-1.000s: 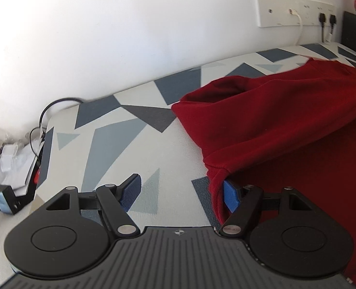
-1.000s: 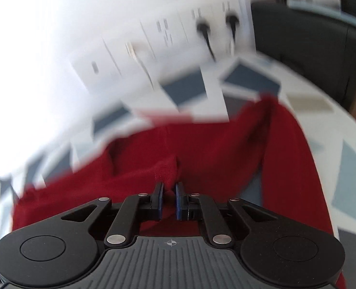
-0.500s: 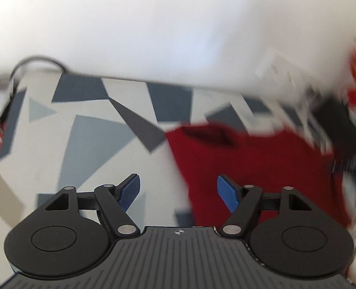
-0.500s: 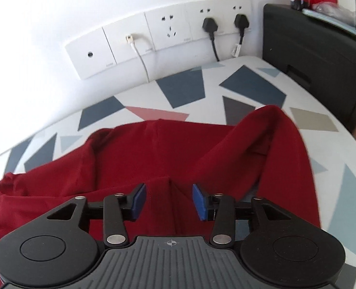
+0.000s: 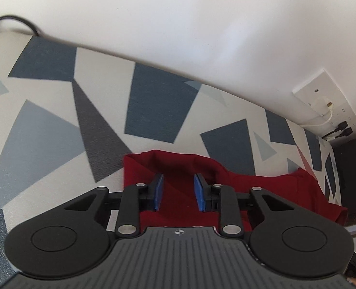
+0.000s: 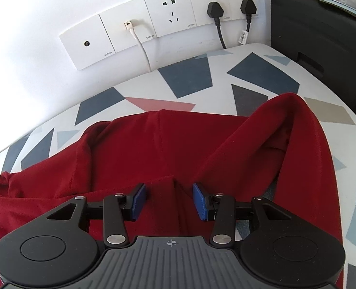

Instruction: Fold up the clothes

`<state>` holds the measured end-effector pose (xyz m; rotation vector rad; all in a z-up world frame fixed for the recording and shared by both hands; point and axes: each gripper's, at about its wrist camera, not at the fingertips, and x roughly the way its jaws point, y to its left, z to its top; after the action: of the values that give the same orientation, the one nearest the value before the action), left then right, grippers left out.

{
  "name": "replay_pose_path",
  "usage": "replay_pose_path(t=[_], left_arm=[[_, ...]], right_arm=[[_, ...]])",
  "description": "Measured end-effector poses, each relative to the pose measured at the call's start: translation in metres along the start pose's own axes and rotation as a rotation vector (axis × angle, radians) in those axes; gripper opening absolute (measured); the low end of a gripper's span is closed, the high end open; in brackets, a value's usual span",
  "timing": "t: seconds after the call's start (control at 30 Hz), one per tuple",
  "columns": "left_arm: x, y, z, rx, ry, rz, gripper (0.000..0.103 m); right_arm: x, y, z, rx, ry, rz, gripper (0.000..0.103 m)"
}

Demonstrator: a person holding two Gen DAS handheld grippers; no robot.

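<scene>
- The red garment (image 6: pixel 158 149) is lying rumpled on the patterned table (image 6: pixel 190 77).
- The left gripper (image 5: pixel 178 189) is tilting down over its corner; its jaws have just been closing, still apart, cloth between them but not pinched.
- The right gripper (image 6: pixel 169 201) is hovering with jaws apart over a ridge.
- Best is pinching only the edge layer.

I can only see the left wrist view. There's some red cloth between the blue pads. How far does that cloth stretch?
Observer: In the right wrist view the red garment spreads wide over the patterned table, one part folded across.
Operator: And the other gripper?
Observer: The right gripper hangs over a fold, jaws apart, gripping nothing.
Operator: Anything behind it?
Observer: A white socket strip with two black plugs.
</scene>
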<state>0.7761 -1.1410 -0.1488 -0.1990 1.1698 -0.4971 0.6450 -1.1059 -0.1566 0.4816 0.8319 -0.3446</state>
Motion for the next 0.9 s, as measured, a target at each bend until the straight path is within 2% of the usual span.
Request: replay_pose_path(t=[0.07, 0.23, 0.4, 0.47, 0.5, 0.53, 0.57, 0.67, 0.7, 0.73, 0.77, 0.83, 0.9], left_arm=[[0.002, -0.008, 0.0, 0.023, 0.009, 0.008, 0.029], [0.019, -0.012, -0.002, 0.018, 0.078, 0.092, 0.029], [0.023, -0.01, -0.007, -0.017, 0.077, 0.072, 0.044], [0.024, -0.012, -0.008, -0.016, 0.066, 0.077, 0.044], [0.024, -0.014, -0.008, -0.01, 0.059, 0.084, 0.038], [0.023, -0.015, -0.009, -0.002, 0.051, 0.098, 0.026], [0.024, -0.013, -0.011, -0.012, 0.049, 0.104, 0.001], [0.019, -0.001, -0.016, -0.083, 0.019, 0.097, 0.0], [0.016, 0.003, -0.017, -0.108, 0.005, 0.099, 0.0], [0.012, 0.006, -0.018, -0.13, -0.017, 0.106, 0.0], [0.007, 0.009, -0.018, -0.151, -0.039, 0.101, 0.0], [-0.003, 0.014, -0.016, -0.191, -0.079, 0.087, 0.0], [-0.005, 0.018, -0.012, -0.229, -0.059, 0.062, 0.001]], right_arm=[[0.0, -0.001, 0.0, 0.005, 0.001, 0.01, 0.041], [0.002, -0.002, 0.001, 0.005, 0.003, 0.015, 0.042], [0.001, -0.003, 0.0, 0.002, 0.004, 0.026, 0.044], [0.001, -0.003, -0.001, -0.006, 0.004, 0.026, 0.044], [0.001, -0.003, -0.002, -0.007, 0.003, 0.026, 0.044], [0.001, -0.003, -0.002, -0.007, 0.002, 0.026, 0.044], [0.001, -0.003, -0.003, -0.007, 0.001, 0.026, 0.044], [0.001, -0.003, -0.004, -0.014, -0.005, 0.021, 0.042], [0.001, -0.003, -0.004, -0.019, -0.008, 0.016, 0.035], [0.0, -0.003, -0.005, -0.023, -0.013, 0.008, 0.019], [0.0, -0.004, -0.006, -0.021, -0.016, 0.009, 0.012], [-0.005, -0.008, -0.006, 0.002, -0.031, 0.027, 0.008], [-0.009, -0.009, -0.006, 0.014, -0.045, 0.035, 0.008]])
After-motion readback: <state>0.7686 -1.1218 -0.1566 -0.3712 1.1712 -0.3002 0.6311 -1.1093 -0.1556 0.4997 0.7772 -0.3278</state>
